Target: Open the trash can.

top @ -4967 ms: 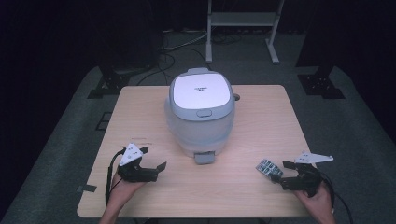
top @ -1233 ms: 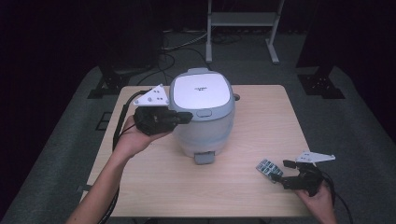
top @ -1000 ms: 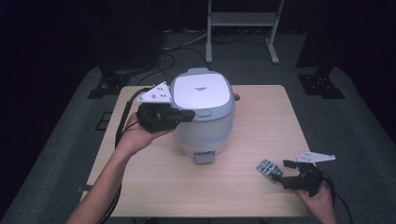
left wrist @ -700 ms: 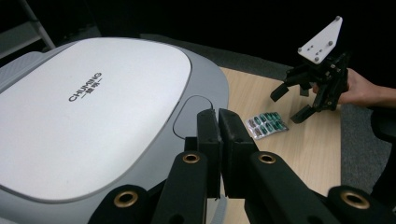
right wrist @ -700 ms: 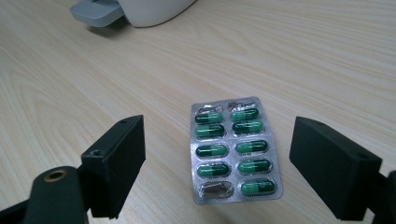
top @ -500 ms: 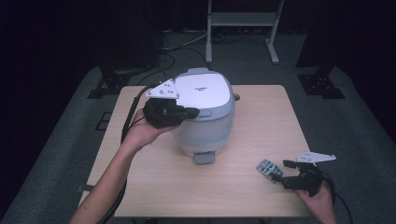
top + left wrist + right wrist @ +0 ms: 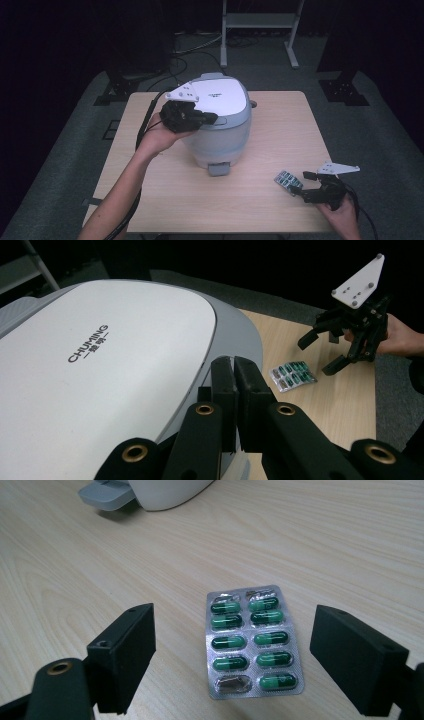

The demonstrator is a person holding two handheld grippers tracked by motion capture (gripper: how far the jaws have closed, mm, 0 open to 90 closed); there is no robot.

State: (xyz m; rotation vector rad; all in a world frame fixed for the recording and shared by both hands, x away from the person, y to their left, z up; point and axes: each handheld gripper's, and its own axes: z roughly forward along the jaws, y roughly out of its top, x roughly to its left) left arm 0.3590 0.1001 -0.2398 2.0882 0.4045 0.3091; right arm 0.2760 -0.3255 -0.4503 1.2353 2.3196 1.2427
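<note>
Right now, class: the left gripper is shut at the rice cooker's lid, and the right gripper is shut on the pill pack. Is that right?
Not quite. The right gripper is open: in the right gripper view its jaws stand apart on either side of the pill pack, which lies flat on the table. The left gripper is indeed shut at the rice cooker's lid.

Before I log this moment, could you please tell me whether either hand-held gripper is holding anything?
Nothing is held. The left hand-held gripper is shut and empty above the rice cooker; the right hand-held gripper stands open around the blister pack.
</note>
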